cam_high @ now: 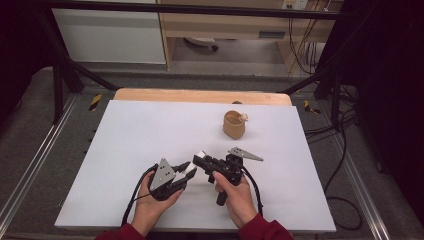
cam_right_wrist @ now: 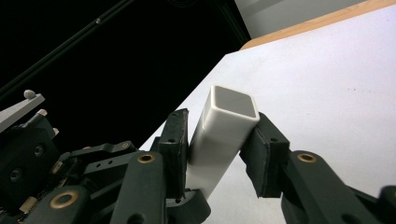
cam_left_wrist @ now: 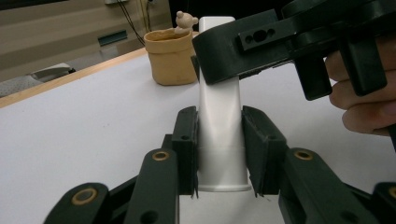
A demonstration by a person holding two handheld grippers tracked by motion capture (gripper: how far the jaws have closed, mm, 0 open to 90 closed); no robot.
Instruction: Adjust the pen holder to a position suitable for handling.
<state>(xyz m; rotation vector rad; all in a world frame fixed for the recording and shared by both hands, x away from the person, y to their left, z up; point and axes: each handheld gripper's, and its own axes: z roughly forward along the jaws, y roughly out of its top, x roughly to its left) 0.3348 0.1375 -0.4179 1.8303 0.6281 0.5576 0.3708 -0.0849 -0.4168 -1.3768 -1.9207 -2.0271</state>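
A white hollow square tube (cam_left_wrist: 219, 135) is held between both grippers just above the table. My left gripper (cam_left_wrist: 219, 154) is shut on its lower part, near a wider foot. My right gripper (cam_right_wrist: 217, 154) has its pads pressed on either side of the tube (cam_right_wrist: 224, 135) just below its open end. In the high view the left gripper (cam_high: 189, 175) and the right gripper (cam_high: 201, 160) meet nose to nose near the table's front middle, with the tube (cam_high: 200, 154) between them. A hand holds each gripper.
A tan cup (cam_high: 234, 125) stands at the back right of the white table (cam_high: 150, 130), with a small bear figure (cam_left_wrist: 185, 21) on its rim. A wooden edge (cam_high: 200, 95) runs along the table's far side. Cables trail from both grippers.
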